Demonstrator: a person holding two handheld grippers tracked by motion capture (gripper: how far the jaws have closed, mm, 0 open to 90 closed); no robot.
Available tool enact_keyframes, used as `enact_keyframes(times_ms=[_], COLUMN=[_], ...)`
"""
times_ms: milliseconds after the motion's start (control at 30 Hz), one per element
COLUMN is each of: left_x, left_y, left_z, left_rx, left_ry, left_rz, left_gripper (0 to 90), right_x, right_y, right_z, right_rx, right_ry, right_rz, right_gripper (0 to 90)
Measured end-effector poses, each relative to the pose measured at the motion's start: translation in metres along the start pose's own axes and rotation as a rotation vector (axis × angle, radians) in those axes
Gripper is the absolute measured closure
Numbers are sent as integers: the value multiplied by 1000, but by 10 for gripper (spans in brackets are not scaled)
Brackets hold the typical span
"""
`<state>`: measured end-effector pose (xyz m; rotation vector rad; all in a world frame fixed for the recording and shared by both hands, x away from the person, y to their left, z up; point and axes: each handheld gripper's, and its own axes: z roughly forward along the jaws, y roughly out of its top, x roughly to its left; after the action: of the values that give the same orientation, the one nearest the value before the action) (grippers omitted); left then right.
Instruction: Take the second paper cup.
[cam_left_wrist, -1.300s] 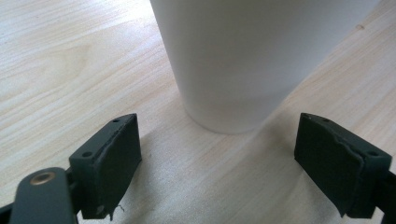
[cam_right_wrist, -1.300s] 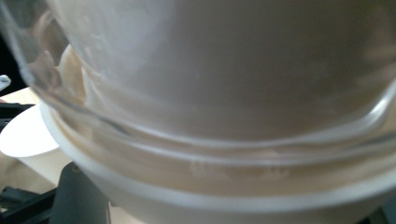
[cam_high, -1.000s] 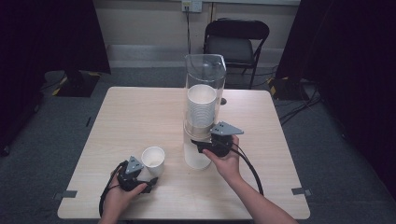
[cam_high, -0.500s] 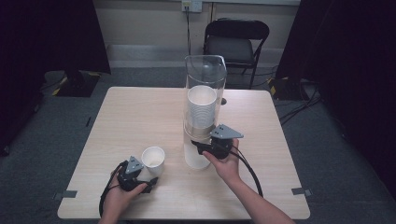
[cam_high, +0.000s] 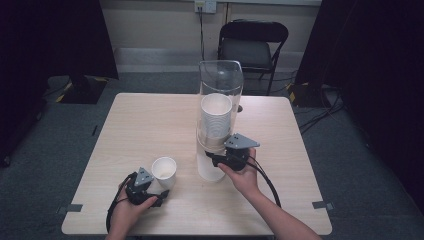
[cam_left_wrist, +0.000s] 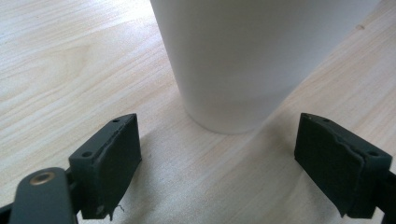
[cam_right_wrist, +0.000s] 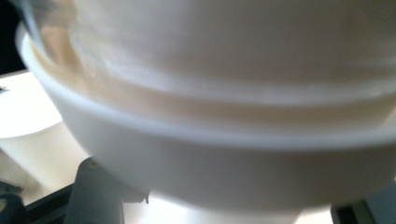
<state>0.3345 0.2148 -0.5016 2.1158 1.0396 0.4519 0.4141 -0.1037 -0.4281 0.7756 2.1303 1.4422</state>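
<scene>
One cup (cam_high: 164, 169) near table's (cam_high: 125, 120) front edge

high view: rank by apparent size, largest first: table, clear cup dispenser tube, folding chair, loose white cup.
1. Light wooden table, by far the largest.
2 and 3. Black folding chair and tall clear plastic dispenser tube: look alike in extent, and the chair sits farther off, so unranked.
4. Loose white paper cup, the smallest.

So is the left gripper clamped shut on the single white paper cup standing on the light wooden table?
No, the left gripper is open, its jaws spread wide apart with the white paper cup standing untouched on the table ahead of them.
</scene>
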Motion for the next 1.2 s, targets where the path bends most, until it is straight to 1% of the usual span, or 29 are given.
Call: enact_keyframes(times_ms=[33,67,100,133,167,200,233,267,333,367,400,433,467,500,600,667,800,833,867,900,933,967,1067,1133,1200], left_x=[0,0,0,0,0,0,1,1,1,1,1,1,1,1,0,0,0,0,0,0,0,0,0,0,0], left_y=[0,0,0,0,0,1,1,1,1,1,1,1,1,1,1,1,1,1,1,1,1,1,1,1,1], left_z=[0,0,0,0,0,1,1,1,1,1,1,1,1,1,1,1,1,1,1,1,2,1,1,1,1], left_rx=[-1,-3,-3,-3,-2,-2,1,3,3,3,3,3,3,3,7,4,10,9,9,10,3,10,5,4,4], left_ry=[1,2,1,1,2,0,-1,0,1,1,1,1,1,2,10,9,10,10,10,11,9,10,9,9,9], left_rz=[-2,-2,-3,-3,-2,-5,-5,-2,-3,-3,-3,-3,-3,-3,-3,-4,-2,-3,-3,-2,-3,-2,-3,-3,-4], left_gripper=[141,141,140,139,139,138,130,129,128,128,128,128,128,128,122,122,122,121,121,122,122,122,122,122,121], right_x=[1,2,4,6,6,7,4,0,-6,-6,-11,-13,-16,-18,-23,-28,-33,-35,-35,-38,-39,-40,-41,-42,-44], right_y=[-19,-31,-52,-68,-68,-67,-59,-56,-54,-54,-58,-61,-64,-68,-77,-78,-82,-84,-84,-86,-86,-87,-87,-87,-88], right_z=[7,11,15,15,15,9,4,3,-2,-2,-6,-8,-10,-13,-20,-26,-26,-25,-25,-24,-24,-23,-22,-22,-24], right_rx=[104,163,235,250,250,201,194,208,224,224,242,245,243,252,277,280,337,346,346,343,342,343,349,343,344], right_ry=[13,25,25,31,31,28,48,61,50,50,58,60,60,57,32,23,29,28,28,20,12,10,13,-2,-3], right_rz=[1,9,-12,-2,-2,-9,22,31,-6,-6,3,8,25,34,20,32,8,19,19,42,39,34,45,47,68], right_gripper=[376,376,375,373,373,372,369,368,366,366,364,363,363,362,361,358,351,349,349,346,345,344,331,264,235])
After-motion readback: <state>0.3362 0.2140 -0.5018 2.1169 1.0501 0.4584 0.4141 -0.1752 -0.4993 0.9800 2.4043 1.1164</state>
